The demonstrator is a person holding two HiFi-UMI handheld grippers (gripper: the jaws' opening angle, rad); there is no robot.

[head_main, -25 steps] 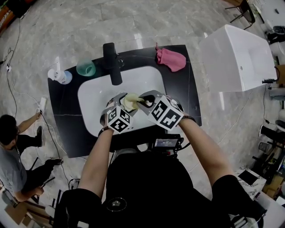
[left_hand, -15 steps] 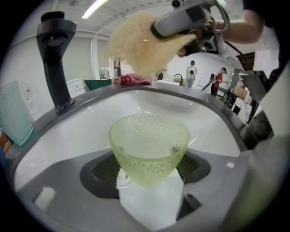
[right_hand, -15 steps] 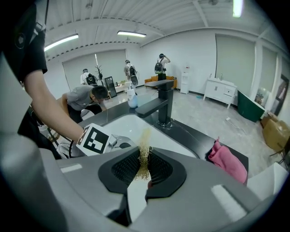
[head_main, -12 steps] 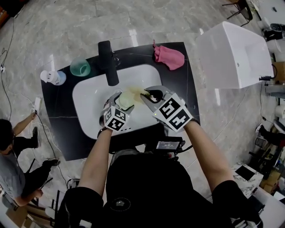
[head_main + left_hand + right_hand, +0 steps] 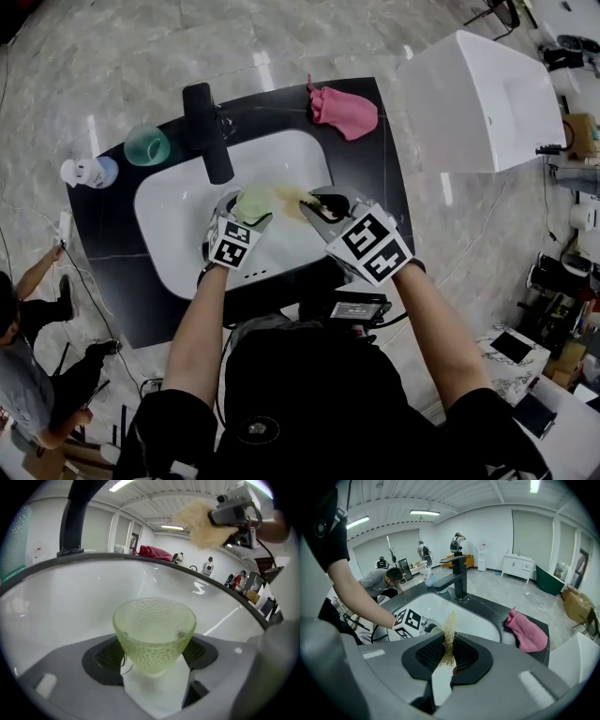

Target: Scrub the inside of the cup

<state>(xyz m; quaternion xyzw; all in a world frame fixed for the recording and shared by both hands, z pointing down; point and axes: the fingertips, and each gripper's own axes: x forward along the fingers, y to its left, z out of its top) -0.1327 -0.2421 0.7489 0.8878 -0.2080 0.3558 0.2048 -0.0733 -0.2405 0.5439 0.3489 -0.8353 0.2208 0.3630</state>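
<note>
A pale green dimpled glass cup (image 5: 154, 632) stands upright between the jaws of my left gripper (image 5: 154, 654), which is shut on its lower part. In the head view the cup (image 5: 251, 202) sits over the white sink basin (image 5: 178, 211). My right gripper (image 5: 314, 202) is shut on a tan fibrous scrubber (image 5: 449, 641), squeezed thin between its jaws. The scrubber (image 5: 200, 520) hangs above and to the right of the cup's mouth, outside the cup. The cup's inside looks empty.
A black faucet (image 5: 208, 131) rises behind the basin. On the black counter (image 5: 375, 187) lie a pink cloth (image 5: 345, 111) at the back right, and a teal cup (image 5: 147, 145) and a white bottle (image 5: 84, 172) at the back left. A person (image 5: 23, 375) crouches at the left.
The left gripper has sunk lower into the basin with the cup. The right gripper has drawn the scrubber to the right, away from the cup's mouth. Both wrists have rolled.
</note>
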